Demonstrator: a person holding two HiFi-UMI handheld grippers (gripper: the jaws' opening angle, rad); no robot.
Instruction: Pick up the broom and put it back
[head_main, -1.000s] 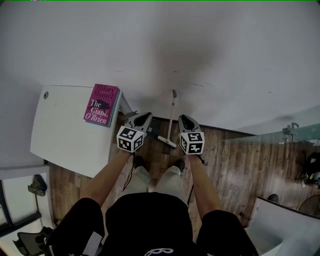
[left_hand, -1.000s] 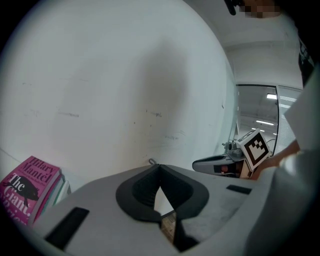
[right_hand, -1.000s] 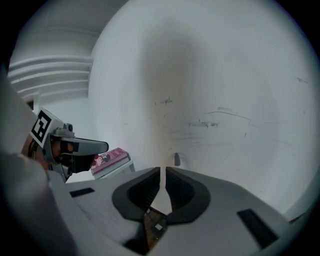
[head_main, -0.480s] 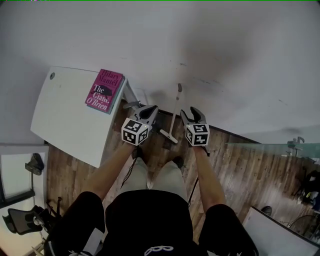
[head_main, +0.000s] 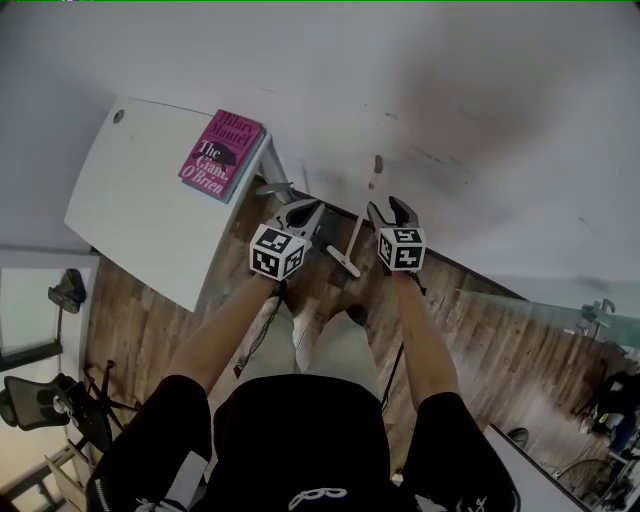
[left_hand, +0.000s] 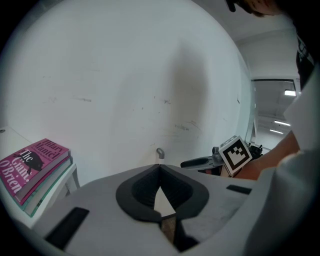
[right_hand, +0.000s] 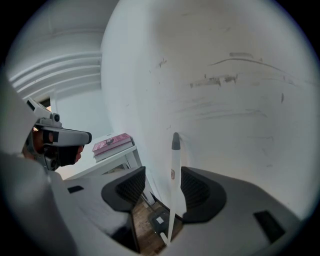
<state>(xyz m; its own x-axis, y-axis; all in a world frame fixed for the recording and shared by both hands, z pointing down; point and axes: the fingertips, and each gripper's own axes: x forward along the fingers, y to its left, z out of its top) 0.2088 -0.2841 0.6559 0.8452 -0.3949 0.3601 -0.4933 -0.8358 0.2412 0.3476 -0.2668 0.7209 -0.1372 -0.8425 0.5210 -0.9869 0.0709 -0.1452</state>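
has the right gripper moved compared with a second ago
Yes. Judged against the broom leaning on the wall, the right gripper has edged forward, toward the wall. Its jaws have just been opening, with the broom between them, not gripped.

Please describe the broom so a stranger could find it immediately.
Look at the white wall. Right of the white table with the pink book, the broom leans against that wall. It is the only long thin white stick, grey at its top.
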